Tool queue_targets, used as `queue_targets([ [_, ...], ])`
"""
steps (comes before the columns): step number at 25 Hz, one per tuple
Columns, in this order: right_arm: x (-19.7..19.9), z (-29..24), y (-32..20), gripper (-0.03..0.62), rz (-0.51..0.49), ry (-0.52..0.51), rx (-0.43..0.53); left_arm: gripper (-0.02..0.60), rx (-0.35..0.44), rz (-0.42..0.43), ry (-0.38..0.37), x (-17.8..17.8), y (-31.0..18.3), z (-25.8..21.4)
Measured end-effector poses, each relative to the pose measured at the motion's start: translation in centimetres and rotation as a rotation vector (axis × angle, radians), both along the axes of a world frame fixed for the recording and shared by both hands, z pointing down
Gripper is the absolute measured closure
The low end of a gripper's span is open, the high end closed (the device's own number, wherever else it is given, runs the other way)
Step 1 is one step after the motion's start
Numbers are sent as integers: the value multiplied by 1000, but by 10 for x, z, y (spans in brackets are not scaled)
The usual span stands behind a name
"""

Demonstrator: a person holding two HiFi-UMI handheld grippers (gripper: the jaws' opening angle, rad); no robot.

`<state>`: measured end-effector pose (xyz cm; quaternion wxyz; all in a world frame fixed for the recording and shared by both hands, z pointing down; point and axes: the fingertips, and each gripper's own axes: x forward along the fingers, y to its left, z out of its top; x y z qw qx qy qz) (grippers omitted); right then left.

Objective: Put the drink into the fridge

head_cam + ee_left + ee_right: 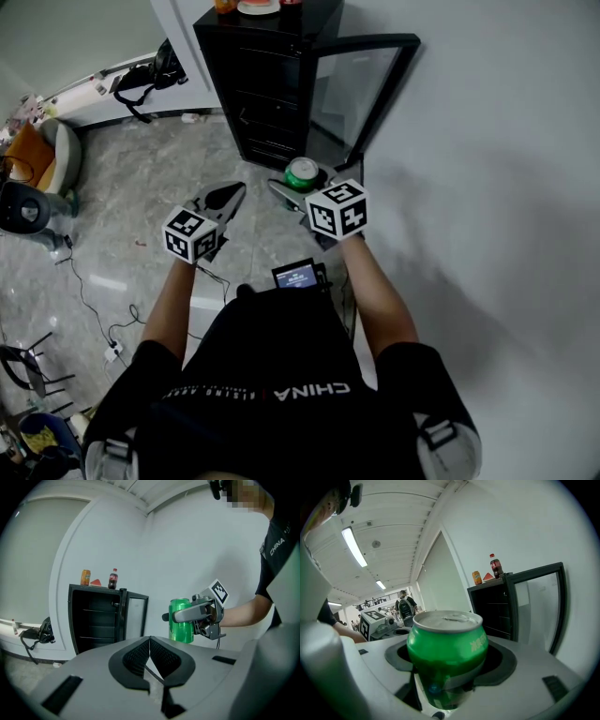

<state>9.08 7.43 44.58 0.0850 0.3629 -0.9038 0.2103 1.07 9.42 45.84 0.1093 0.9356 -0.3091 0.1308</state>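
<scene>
Over marble floor (131, 178) before the open fridge (267, 94), right tongs (300, 187) clasp the green can (302, 172) upright, left tongs (228, 195) clenched empty alongside, forearms (377, 291) outstretched.

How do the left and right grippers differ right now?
The left gripper has its jaws together on nothing; the right gripper is clamped on an upright green can. In the head view, the right gripper sits closer to the fridge's open door than the left gripper. Both face the fridge.

Green can (302, 172) in right hand-held gripper (300, 185), black fridge (270, 89) ahead (door open)
</scene>
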Motion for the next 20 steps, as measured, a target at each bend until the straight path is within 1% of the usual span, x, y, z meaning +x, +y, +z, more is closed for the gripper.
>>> queue_targets([
  [3, 13, 3, -1, 255, -11, -2, -3, 569, 9, -34, -9, 7, -2, -4],
  [6, 27, 14, -3, 255, -18, -13, -27, 569, -2, -66, 4, 14, -1, -3],
  [9, 33, 24, -3, 255, -29, -21, -49, 569, -20, -84, 11, 16, 6, 7],
  [13, 31, 35, -3, 255, -27, -31, -79, 569, -42, -71, 43, 13, 8, 18],
  [20, 20, 43, -29, 255, 23, -21, -93, 569, -45, -35, 72, -5, -29, 24],
])
